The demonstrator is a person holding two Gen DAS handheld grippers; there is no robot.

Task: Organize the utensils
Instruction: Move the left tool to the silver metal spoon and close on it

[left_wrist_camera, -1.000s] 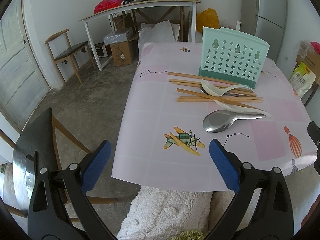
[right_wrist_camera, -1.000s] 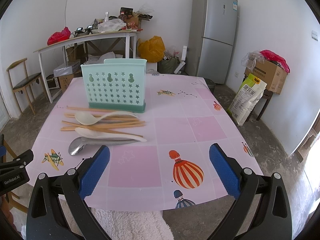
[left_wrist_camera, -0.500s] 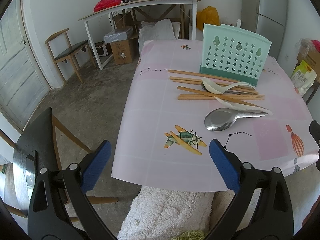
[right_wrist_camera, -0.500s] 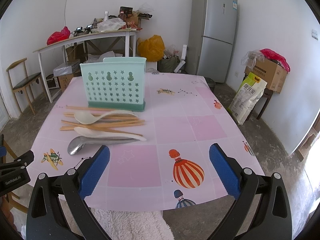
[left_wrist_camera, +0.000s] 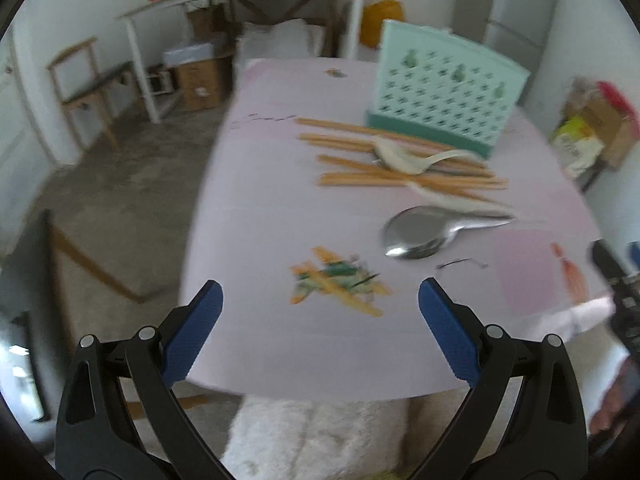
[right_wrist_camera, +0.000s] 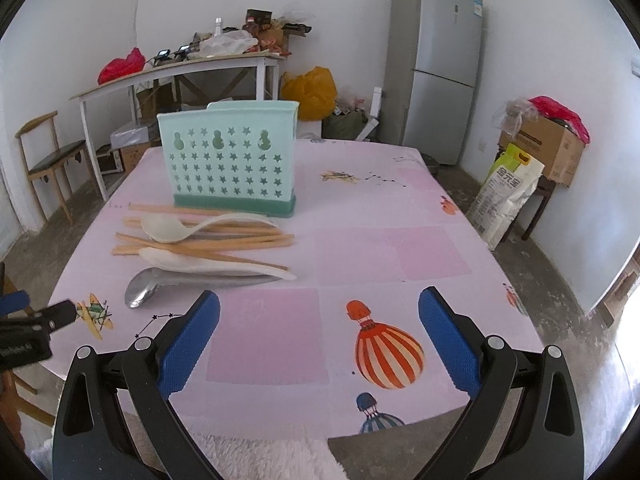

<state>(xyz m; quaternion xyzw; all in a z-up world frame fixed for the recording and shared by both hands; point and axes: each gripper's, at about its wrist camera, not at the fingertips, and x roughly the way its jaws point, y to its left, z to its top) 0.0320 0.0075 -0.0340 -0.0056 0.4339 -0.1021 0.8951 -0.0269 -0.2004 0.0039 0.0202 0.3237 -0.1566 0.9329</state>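
Observation:
A mint green utensil holder (right_wrist_camera: 230,160) with star holes stands upright on the pink table (right_wrist_camera: 384,248); it also shows in the left wrist view (left_wrist_camera: 444,108). In front of it lie several wooden chopsticks (right_wrist_camera: 224,236), two white spoons (right_wrist_camera: 176,228) (right_wrist_camera: 208,262) and a large metal spoon (right_wrist_camera: 176,282). In the left wrist view I see the chopsticks (left_wrist_camera: 400,164), a white spoon (left_wrist_camera: 404,156) and the metal spoon (left_wrist_camera: 424,232). My left gripper (left_wrist_camera: 320,332) is open and empty over the near table edge. My right gripper (right_wrist_camera: 320,336) is open and empty, right of the utensils.
A white fluffy cushion (left_wrist_camera: 320,436) sits below the near table edge. A wooden chair (left_wrist_camera: 84,92) and a cluttered white side table (right_wrist_camera: 180,68) stand at the back left. A fridge (right_wrist_camera: 436,64), a cardboard box (right_wrist_camera: 548,148) and a sack (right_wrist_camera: 504,196) stand to the right.
My left gripper has moved forward toward the table, and its view is blurred by motion. My right gripper has moved a little closer to the table. Both stay open.

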